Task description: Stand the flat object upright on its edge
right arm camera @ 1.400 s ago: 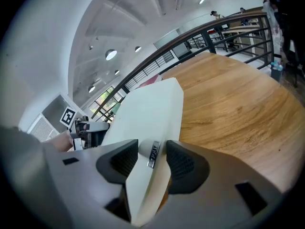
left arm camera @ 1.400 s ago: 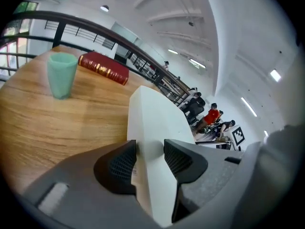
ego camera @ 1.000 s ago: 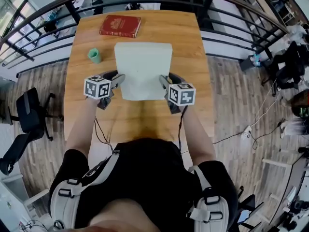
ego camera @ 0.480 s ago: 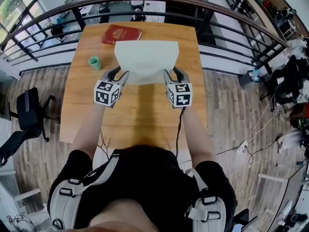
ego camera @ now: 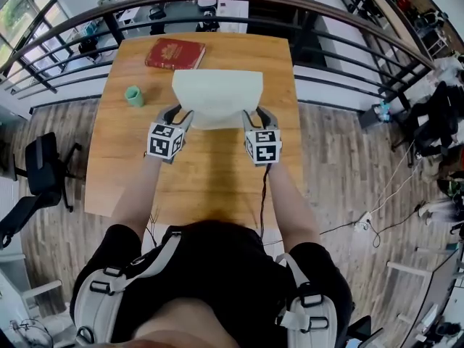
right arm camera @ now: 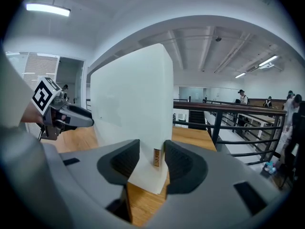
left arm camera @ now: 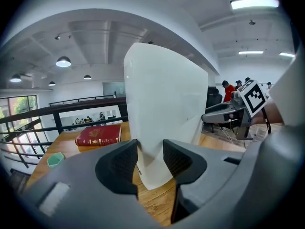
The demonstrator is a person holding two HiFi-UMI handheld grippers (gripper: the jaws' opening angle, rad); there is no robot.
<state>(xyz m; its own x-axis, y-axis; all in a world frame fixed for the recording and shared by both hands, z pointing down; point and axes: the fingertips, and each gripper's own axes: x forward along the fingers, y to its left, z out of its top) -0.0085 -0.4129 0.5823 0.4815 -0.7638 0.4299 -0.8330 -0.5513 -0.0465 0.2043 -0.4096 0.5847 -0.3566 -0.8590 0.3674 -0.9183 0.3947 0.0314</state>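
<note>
Standing smooth white slab (ego camera: 217, 96), rnd corners

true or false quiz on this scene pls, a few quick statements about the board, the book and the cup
1. The white board lies flat on the table. False: it is tipped up steeply, held at its two sides.
2. A red book lies near the far edge of the table. True.
3. The green cup stands to the right of the board. False: it stands to the board's left.
4. The board is between the jaws of both the left gripper and the right gripper. True; the right gripper's jaws are closing on it.
</note>
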